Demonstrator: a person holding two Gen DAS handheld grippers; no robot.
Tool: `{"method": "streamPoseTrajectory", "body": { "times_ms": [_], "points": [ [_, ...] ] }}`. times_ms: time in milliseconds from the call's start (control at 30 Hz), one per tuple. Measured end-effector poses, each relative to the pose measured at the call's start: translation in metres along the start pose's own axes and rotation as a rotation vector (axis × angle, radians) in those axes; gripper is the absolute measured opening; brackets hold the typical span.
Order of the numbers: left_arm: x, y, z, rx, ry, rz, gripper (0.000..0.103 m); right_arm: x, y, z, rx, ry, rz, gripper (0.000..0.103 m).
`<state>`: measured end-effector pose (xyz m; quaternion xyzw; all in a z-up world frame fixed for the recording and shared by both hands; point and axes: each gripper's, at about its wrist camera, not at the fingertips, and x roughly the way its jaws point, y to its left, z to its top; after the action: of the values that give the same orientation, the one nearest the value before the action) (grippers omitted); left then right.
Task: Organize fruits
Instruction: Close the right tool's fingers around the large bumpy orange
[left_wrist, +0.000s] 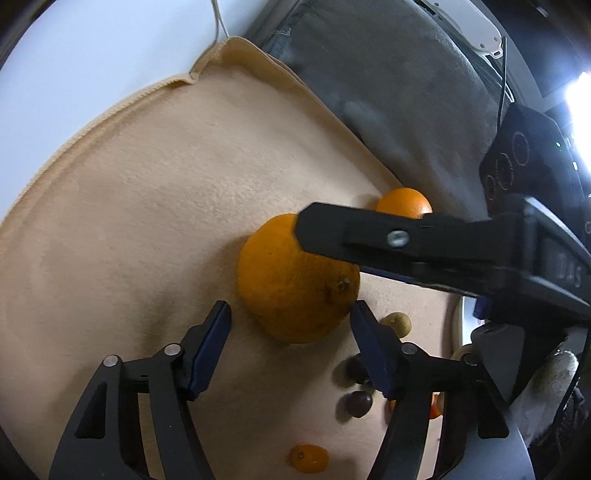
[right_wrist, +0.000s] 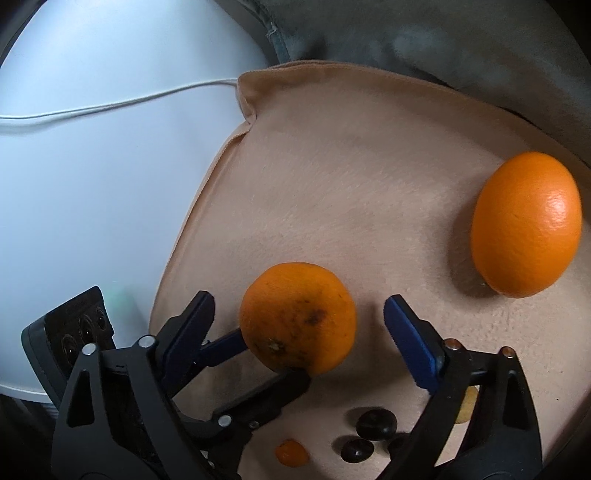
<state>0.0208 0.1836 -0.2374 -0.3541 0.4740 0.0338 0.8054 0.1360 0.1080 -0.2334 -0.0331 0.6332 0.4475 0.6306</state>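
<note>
A large speckled orange lies on a beige cloth. My left gripper stands open around its near side: the right pad touches the peel, and a strip of cloth shows beside the left pad. In the right wrist view the same orange sits between the wide-open pads of my right gripper, clear of both. The left gripper reaches in from the lower left. One right gripper finger crosses over the orange. A smoother second orange lies apart at the right.
Small fruits lie near the grippers: a tiny orange one, dark round ones and a yellowish one. A grey blanket borders the cloth's far side. A white cable runs over the white tabletop.
</note>
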Motion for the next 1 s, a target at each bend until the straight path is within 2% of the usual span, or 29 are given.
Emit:
{"method": "streamPoseTrajectory", "body": {
  "times_ms": [67,133,200,633,1000],
  "points": [
    [0.0,0.0,0.001,0.001,0.001,-0.01,0.062,0.004,-0.001,0.0,0.004,0.011,0.0,0.084],
    [-0.001,0.0,0.001,0.003,0.001,-0.021,0.059,0.007,-0.002,0.0,0.012,0.026,0.008,0.075],
    [-0.002,-0.001,0.001,0.005,0.001,-0.019,0.059,0.007,-0.004,-0.001,0.013,0.024,0.01,0.074],
    [0.001,-0.016,-0.002,0.036,-0.004,-0.001,0.058,0.002,-0.005,-0.004,0.024,0.01,0.023,0.073],
    [-0.007,-0.038,-0.005,0.095,-0.013,-0.006,0.058,-0.03,-0.01,-0.014,0.042,-0.043,0.03,0.073]
  ]
}}
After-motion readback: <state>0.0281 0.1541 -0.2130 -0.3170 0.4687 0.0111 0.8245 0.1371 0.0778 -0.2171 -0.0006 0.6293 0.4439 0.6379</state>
